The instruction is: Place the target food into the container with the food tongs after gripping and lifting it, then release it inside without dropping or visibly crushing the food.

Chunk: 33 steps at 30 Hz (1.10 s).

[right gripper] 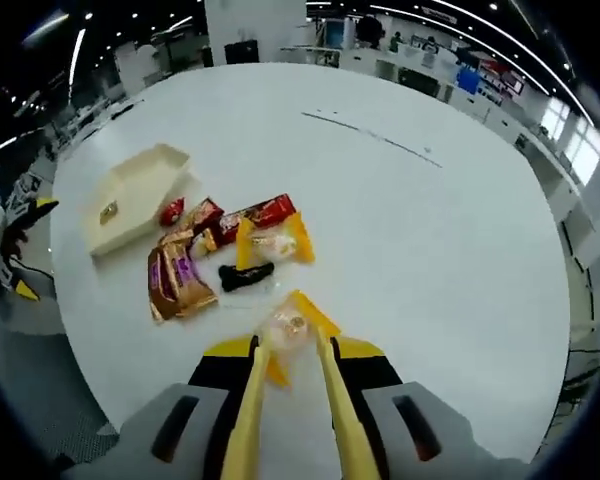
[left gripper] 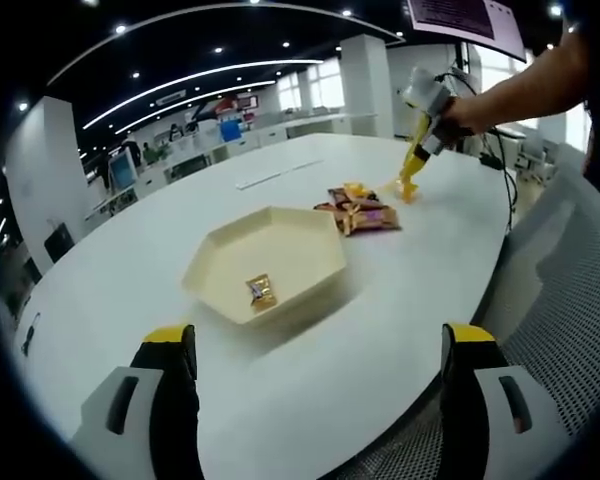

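Observation:
My right gripper [right gripper: 295, 350] is shut on yellow food tongs [right gripper: 248, 410], whose tips pinch a clear, yellow-ended wrapped snack [right gripper: 290, 325] just short of the snack pile [right gripper: 225, 250]. In the left gripper view a person's hand holds that right gripper [left gripper: 427, 100], and the tongs [left gripper: 414, 160] slant down to the snack [left gripper: 408, 189] at the table surface. The cream hexagonal tray [left gripper: 220, 250] holds one small wrapped candy [left gripper: 261, 291]. My left gripper [left gripper: 318, 340] hangs open and empty in front of the tray. The tray [right gripper: 140, 165] lies left of the pile.
The pile has a brown-and-purple pack [right gripper: 175, 282], a red pack [right gripper: 260, 213], a yellow-wrapped snack [right gripper: 272, 243] and a dark piece [right gripper: 245, 275]. The round white table [left gripper: 130, 260] curves off close to me. The left gripper [right gripper: 0, 240] sits beyond the table's left edge. Office desks stand behind.

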Motion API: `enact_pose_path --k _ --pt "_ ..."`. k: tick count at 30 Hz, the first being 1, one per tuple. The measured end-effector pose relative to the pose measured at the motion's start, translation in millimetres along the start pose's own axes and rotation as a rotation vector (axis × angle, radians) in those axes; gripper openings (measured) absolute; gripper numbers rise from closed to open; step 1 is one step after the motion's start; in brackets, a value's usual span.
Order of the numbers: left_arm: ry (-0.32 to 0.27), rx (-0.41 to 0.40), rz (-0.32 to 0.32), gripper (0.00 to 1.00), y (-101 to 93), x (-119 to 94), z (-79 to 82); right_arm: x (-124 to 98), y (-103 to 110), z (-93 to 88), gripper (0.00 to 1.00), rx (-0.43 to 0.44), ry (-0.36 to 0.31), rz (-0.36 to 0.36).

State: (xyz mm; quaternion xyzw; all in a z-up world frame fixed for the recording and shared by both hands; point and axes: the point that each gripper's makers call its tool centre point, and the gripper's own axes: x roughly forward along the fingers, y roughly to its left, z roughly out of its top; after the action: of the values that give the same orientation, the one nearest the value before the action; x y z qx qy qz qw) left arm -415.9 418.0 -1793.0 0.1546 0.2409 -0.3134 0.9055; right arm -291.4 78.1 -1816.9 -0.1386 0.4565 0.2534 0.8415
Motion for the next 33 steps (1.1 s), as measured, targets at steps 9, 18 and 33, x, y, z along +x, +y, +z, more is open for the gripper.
enact_pose_path --k 9,18,33 --pt "0.009 -0.002 -0.001 0.97 -0.1 0 -1.6 2 1 16.0 0.27 -0.103 0.005 0.047" --pt "0.008 -0.006 0.001 0.97 0.1 0 -1.3 -4 5 9.9 0.26 0.051 0.020 -0.003" --pt "0.011 -0.007 0.008 0.96 1.8 -1 -2.1 2 36 5.3 0.26 0.004 0.006 0.117"
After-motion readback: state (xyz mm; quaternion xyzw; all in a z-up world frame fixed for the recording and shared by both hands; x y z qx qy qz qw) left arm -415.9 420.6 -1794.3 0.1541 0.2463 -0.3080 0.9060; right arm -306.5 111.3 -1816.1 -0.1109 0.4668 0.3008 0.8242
